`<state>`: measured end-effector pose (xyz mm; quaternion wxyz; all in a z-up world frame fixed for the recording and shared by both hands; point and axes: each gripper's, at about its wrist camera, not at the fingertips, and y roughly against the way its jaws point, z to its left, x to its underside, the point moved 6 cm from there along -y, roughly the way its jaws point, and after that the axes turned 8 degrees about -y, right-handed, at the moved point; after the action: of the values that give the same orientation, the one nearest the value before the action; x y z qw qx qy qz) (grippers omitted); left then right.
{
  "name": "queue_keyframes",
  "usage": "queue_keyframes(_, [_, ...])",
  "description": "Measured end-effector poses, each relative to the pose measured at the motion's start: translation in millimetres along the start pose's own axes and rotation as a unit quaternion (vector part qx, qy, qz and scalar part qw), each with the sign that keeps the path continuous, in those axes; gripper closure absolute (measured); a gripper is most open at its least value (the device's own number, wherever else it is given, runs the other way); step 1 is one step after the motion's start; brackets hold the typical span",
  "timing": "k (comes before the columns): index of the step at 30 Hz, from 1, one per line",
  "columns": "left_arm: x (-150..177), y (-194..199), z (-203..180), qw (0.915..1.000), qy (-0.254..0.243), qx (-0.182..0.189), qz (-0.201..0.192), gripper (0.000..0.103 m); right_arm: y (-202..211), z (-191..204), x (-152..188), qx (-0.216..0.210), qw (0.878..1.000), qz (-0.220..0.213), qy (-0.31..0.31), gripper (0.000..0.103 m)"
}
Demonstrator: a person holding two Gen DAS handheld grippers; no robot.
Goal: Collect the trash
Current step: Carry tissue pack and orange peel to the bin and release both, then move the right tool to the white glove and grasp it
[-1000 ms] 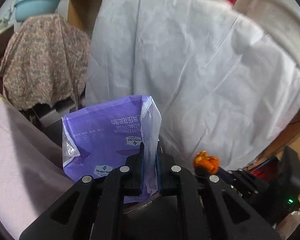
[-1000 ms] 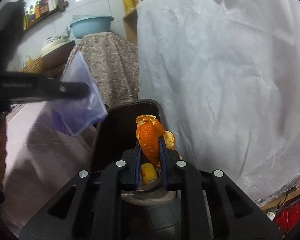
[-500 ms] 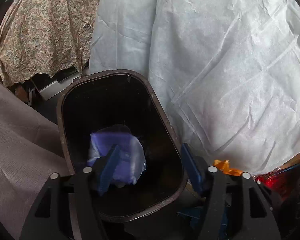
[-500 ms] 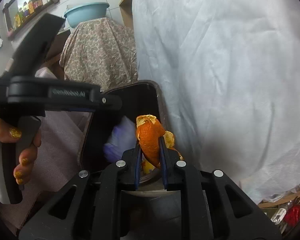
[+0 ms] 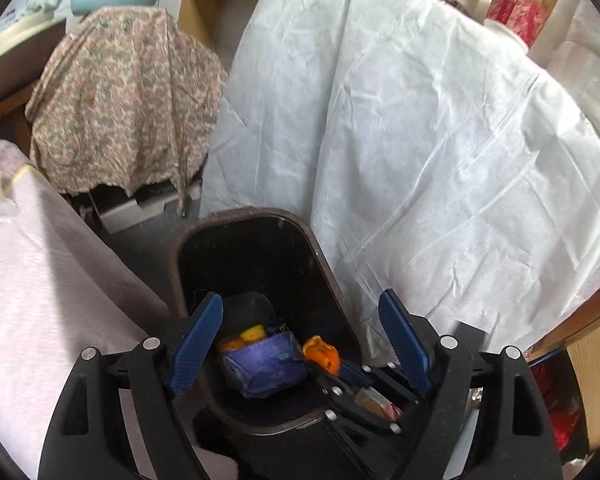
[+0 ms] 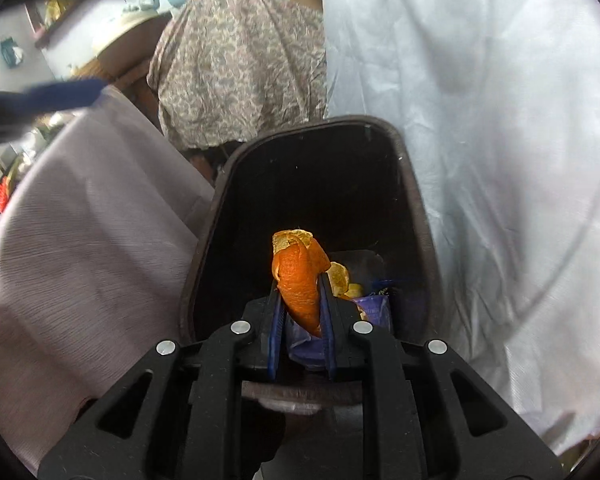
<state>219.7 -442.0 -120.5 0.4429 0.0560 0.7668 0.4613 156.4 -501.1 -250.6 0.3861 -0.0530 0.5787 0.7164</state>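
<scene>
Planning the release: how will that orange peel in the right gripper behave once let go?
The orange peel curls thin between the right gripper fingers, so it is probably light and limp. It hangs over the bin, so it should likely drop in.

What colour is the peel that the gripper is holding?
Bright orange: the peel is pinched in the right hand-held gripper, clearest in the right wrist view.

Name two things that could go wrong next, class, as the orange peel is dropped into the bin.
1. The right tongs grip the orange peel over the near part of the bin; it may cling to the pads on release.
2. The open left tongs hover over the same opening, so the two could collide.
</scene>
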Motion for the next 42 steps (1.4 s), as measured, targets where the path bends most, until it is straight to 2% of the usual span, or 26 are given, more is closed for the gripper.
queue_keyframes(2, [-1,7,4,1.0,-0.004,-0.006,-0.006,0.023,-9,0,-1,0.0,1.0,0.006,-0.001,0.081])
queue_keyframes(5, [0,18,12,0.9999,0.001,-0.007,-0.013,0.021,-18,0,-2,0.015,1.0,0.007,0.002,0.057])
queue_keyframes(6, [-1,20,16,0.9999,0.004,-0.008,-0.015,0.021,-18,1,-3,0.019,1.0,0.002,0.005,0.043])
queue_keyframes(7, [-1,23,20,0.9998,0.006,-0.011,-0.017,0.021,-16,3,-4,0.023,1.0,-0.004,0.008,0.041])
queue_keyframes(17, [19,72,59,0.9984,0.001,-0.046,-0.032,0.016,17,33,-16,0.008,0.999,-0.03,0.027,0.041])
queue_keyframes(22, [34,109,95,0.9964,0.02,-0.067,-0.047,0.014,39,73,-32,-0.031,0.997,-0.044,0.049,0.04])
queue_keyframes(25, [48,132,122,0.9939,0.028,-0.092,-0.053,0.013,47,105,-41,-0.061,0.995,-0.046,0.067,0.04])
queue_keyframes(29, [71,162,167,0.9863,0.039,-0.15,-0.057,0.013,51,152,-54,-0.095,0.99,-0.04,0.098,0.04])
queue_keyframes(35, [108,207,247,0.9701,0.087,-0.22,-0.054,0.013,44,223,-73,-0.134,0.981,-0.02,0.141,0.04])
queue_keyframes(38, [125,227,281,0.9618,0.116,-0.242,-0.053,0.013,34,251,-84,-0.148,0.979,-0.003,0.143,0.04])
queue_keyframes(42, [142,252,318,0.952,0.141,-0.265,-0.059,0.013,10,288,-103,-0.148,0.976,0.023,0.156,0.04])
